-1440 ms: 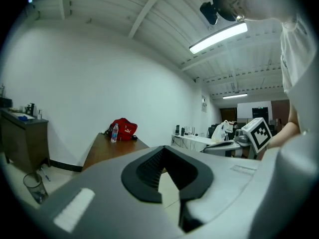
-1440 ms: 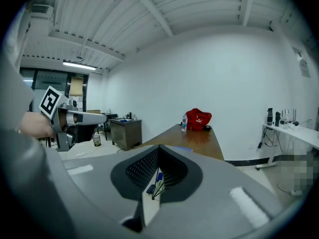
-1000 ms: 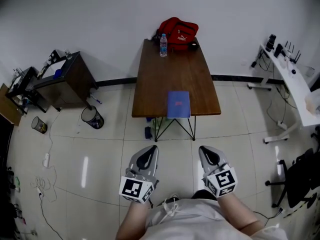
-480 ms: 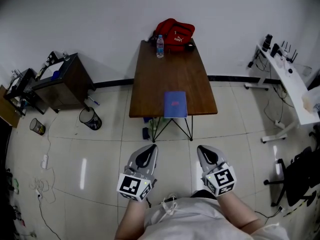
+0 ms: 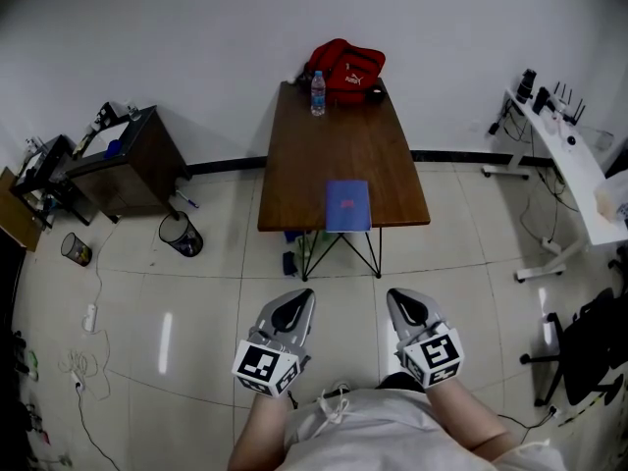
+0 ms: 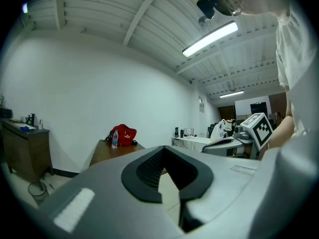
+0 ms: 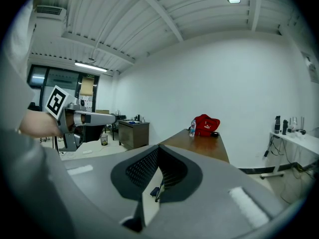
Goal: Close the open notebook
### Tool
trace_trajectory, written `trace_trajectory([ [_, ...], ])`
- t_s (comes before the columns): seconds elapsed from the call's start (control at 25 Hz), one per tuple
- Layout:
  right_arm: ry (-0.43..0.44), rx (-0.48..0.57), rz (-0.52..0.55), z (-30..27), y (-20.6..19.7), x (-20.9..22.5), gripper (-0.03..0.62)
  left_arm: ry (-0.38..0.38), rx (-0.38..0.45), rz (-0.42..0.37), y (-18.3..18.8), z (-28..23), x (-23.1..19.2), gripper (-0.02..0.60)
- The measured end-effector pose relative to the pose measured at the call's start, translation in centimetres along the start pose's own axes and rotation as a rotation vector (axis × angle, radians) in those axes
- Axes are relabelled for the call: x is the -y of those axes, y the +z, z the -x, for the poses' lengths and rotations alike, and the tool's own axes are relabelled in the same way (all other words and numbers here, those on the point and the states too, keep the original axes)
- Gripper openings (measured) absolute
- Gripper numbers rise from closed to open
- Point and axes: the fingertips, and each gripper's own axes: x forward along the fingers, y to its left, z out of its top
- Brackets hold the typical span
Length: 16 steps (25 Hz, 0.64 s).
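1. Closest in, at the bottom of the head view, the person's white shirt (image 5: 378,435) fills the edge, with both forearms reaching forward over the tiled floor (image 5: 196,302).
2. The left gripper (image 5: 291,305) is held out low and level, its marker cube (image 5: 260,369) towards the person. In its own view the fingers (image 6: 144,173) are drawn together at the tips, and nothing sits between them.
3. The right gripper (image 5: 407,305) is alongside it, apart from it and at about the same height. Its fingers are clenched tip to tip as well, and empty.
4. Both grippers hang over bare floor, well short of the brown surface (image 5: 334,145) ahead.
5. On that surface lies the notebook (image 5: 347,205), flat at the near edge and a little right of centre. A blue face with a small pinkish mark is up; from here I cannot tell whether it is open or closed.
6. At the far end of the surface a water bottle (image 5: 317,93) stands upright, just beside a red bag (image 5: 348,65) against the white wall (image 5: 196,27).
7. Off to the left are a dark cabinet (image 5: 123,160) and a wastebasket (image 5: 182,234) near it. On the right a white desk (image 5: 569,155) runs along the edge.
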Motion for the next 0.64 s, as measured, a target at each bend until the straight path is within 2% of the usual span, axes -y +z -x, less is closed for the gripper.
trace_trajectory([
  [0.64, -0.007, -0.021, 0.012, -0.32, -0.43, -0.76, 0.002, -0.006, -0.008, 0.035, -0.71, 0.85, -0.78, 0.006],
])
